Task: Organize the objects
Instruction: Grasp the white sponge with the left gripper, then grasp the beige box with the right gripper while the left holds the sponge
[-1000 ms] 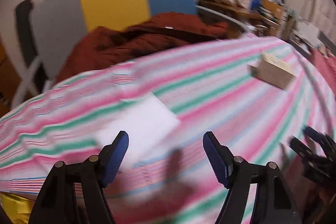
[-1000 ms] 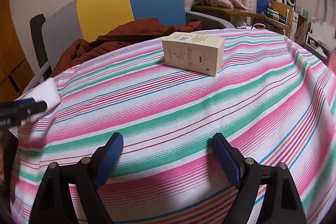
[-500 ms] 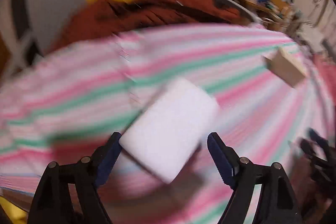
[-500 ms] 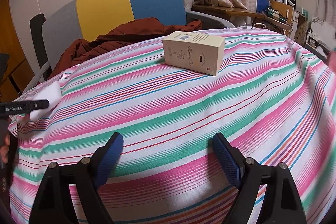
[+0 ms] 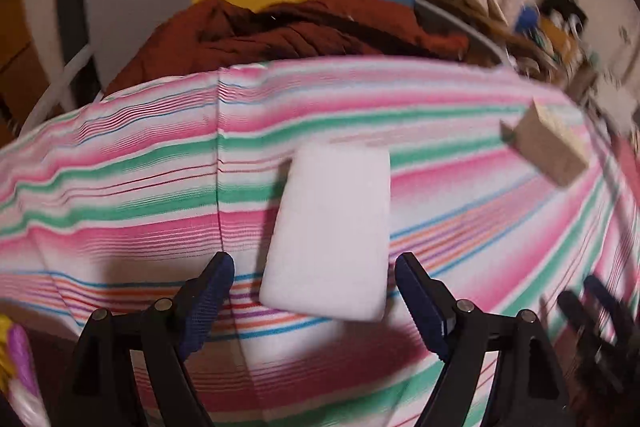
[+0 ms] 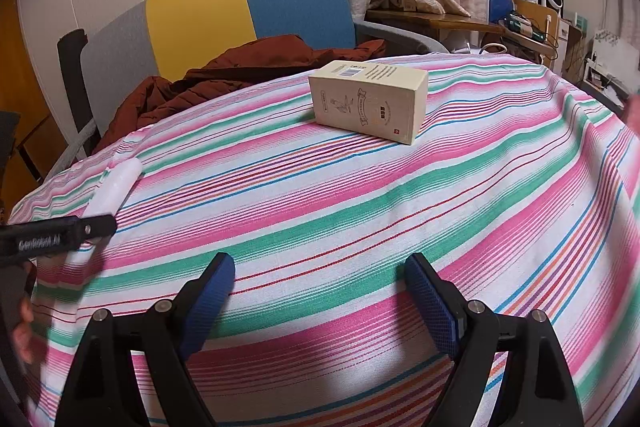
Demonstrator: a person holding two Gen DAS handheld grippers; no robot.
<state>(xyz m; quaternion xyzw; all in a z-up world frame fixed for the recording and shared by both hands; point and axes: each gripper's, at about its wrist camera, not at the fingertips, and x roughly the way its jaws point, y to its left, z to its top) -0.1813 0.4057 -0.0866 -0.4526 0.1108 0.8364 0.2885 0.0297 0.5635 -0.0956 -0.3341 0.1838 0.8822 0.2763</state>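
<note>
left gripper: the left gripper [image 5: 310, 283] hangs low over the near left edge of the tabletop, its blue-padded fingers [image 5: 208, 297] spread wide and gripping nothing.
white block: a flat white block [image 5: 330, 227], foam or sponge by the look of it, lies on the striped cloth [image 5: 120, 187] just ahead of that gripper. its near short end sits between the two fingertips but apart from both pads. in the right wrist view it shows as a thin white slab [image 6: 116, 185] at the far left edge of the tabletop.
block axis: the long axis runs away from the left gripper toward the far edge, tilted slightly to the right; the narrow width lies across the gap between the fingers, so closing them would pinch its long sides.
box: a cream printed box [image 6: 368, 99] lies on its long side near the far edge of the tabletop, well apart from the block. its long axis runs roughly left to right, the barcode face up.
right gripper: the right gripper [image 6: 320, 291] hovers above the near edge, fingers released and wide apart, with bare cloth between them and the box well ahead.
progress: early, by the look of things. both objects rest loose on the cloth and far from each other; neither is gripped. grasping the block looks like the step in hand, and all placing is left.
behind: a chair [image 6: 240, 7] with a red-brown garment [image 6: 240, 71] stands past the far edge.
</note>
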